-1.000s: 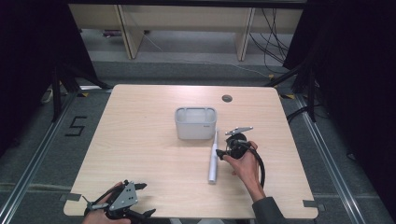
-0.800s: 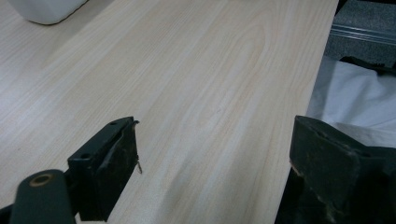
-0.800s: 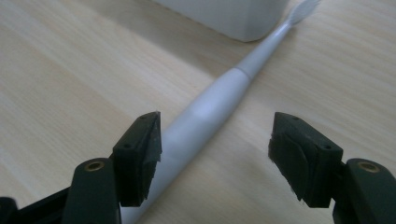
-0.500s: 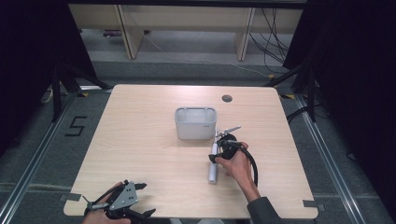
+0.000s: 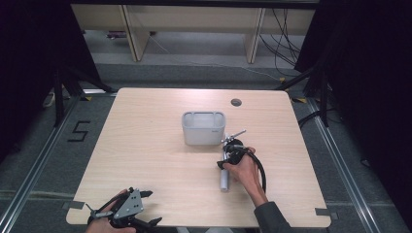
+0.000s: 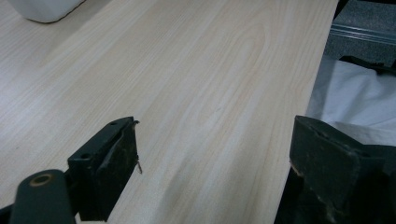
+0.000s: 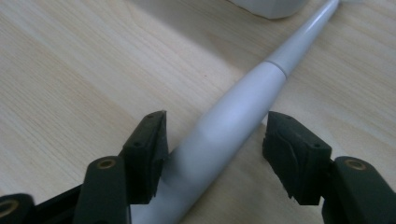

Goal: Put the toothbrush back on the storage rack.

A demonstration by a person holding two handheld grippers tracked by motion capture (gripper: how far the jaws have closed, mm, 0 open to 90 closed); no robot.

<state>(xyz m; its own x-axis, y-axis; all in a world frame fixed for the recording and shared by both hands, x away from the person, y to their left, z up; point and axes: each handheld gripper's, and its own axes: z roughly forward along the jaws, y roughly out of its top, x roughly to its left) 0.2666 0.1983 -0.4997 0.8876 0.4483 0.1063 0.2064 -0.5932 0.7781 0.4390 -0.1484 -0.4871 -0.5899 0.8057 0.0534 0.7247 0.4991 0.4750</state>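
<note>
A long grey-white wand (image 5: 224,178) lies on the wooden table (image 5: 145,145), its thin end toward a grey-white tub (image 5: 204,128). My right gripper (image 5: 227,156), held in a hand, is low over the wand. In the right gripper view the gripper (image 7: 215,149) is open, one jaw on each side of the wand's thick part (image 7: 243,107), with gaps on both sides. My left gripper (image 5: 150,208) rests at the table's near left edge; in the left gripper view it (image 6: 215,158) is open with bare wood between the jaws.
The tub stands mid-table, just beyond the wand's tip (image 7: 322,14). A round cable hole (image 5: 236,102) sits near the far edge. White cloth (image 6: 359,98) shows past the table's near edge. Shelving and cables lie beyond the table.
My right gripper has moved left and down from beside the tub onto the wand, so its open jaws now straddle it. The left gripper has stayed put.
</note>
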